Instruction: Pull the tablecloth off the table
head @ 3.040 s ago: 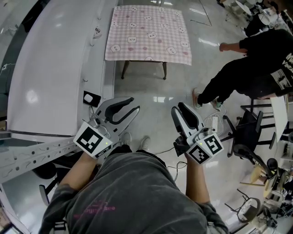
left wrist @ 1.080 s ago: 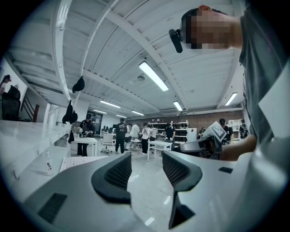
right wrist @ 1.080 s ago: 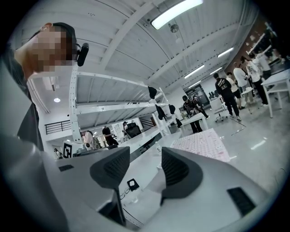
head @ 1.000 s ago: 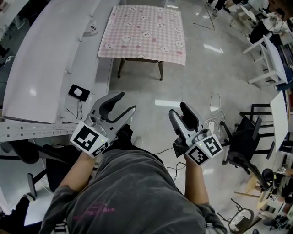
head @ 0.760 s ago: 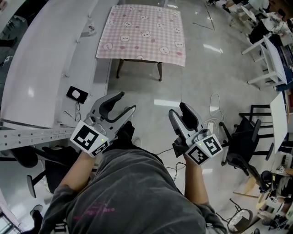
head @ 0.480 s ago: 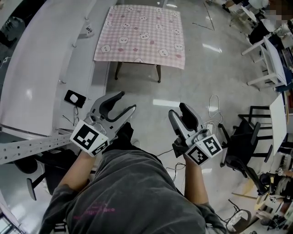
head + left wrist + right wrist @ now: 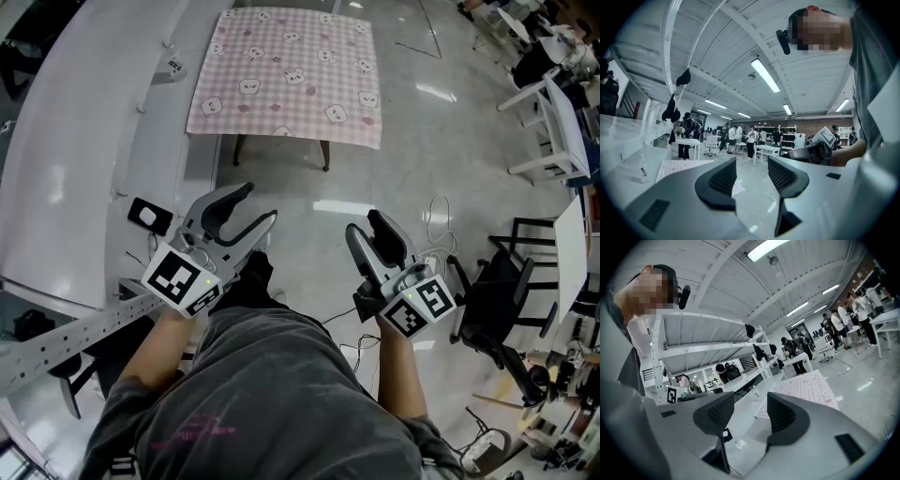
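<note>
Lying spread flat over the table [image 7: 325, 156], the tablecloth [image 7: 286, 70] covers the whole top, its near hem hanging over the near edge. By that, the pull-off is all yet to do. Both grippers hang close to the person's body, well apart from the cloth. The left gripper [image 7: 255, 202] has its jaws spread with nothing between them, and the right gripper [image 7: 366, 225] is the same – wide and empty. I judge what is left is to close the distance, pinch the hem and draw it clear.

The floor [image 7: 300, 187] between is bare. A white counter [image 7: 84, 141] runs close along the left. A cable [image 7: 441, 211] and a black chair [image 7: 492, 291] lie to the right – off the straight line.
</note>
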Demonstrator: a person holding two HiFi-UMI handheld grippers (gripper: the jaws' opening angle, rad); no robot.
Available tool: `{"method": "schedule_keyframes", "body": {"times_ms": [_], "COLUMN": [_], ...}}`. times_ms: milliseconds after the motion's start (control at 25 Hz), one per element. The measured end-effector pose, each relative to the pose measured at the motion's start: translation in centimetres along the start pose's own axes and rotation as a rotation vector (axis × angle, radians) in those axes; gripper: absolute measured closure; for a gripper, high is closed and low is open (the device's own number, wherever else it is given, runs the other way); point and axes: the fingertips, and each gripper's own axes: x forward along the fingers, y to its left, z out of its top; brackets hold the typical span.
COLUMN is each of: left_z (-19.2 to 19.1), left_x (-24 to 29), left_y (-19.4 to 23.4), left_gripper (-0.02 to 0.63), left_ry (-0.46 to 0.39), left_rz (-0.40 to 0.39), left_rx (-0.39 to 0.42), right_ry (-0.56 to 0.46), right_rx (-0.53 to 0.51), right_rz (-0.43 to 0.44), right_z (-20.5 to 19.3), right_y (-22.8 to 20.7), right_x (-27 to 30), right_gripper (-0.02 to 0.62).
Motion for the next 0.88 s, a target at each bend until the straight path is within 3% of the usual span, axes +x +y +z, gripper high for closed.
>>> {"method": "schedule_keyframes", "body": {"times_ms": [440, 880], "left_z": [1.2, 0.6], "left_x": [3.7, 7.4], "left_y": [6.1, 15.1], "left_gripper": [0.397, 0.397], "left_ry": [0.009, 0.026], "left_rz": [-0.009, -0.027], "left_rx": [-0.022, -0.058], "right_ry": [0.022, 0.042], "right_rx": [0.016, 0.029], "right_rz": [-0.017, -0.048], "right_z": [2.0, 3.0], "right_y": [-2.7, -5.6], "right_x": [5.7, 14.2], "right_gripper": [0.393, 0.393]}}
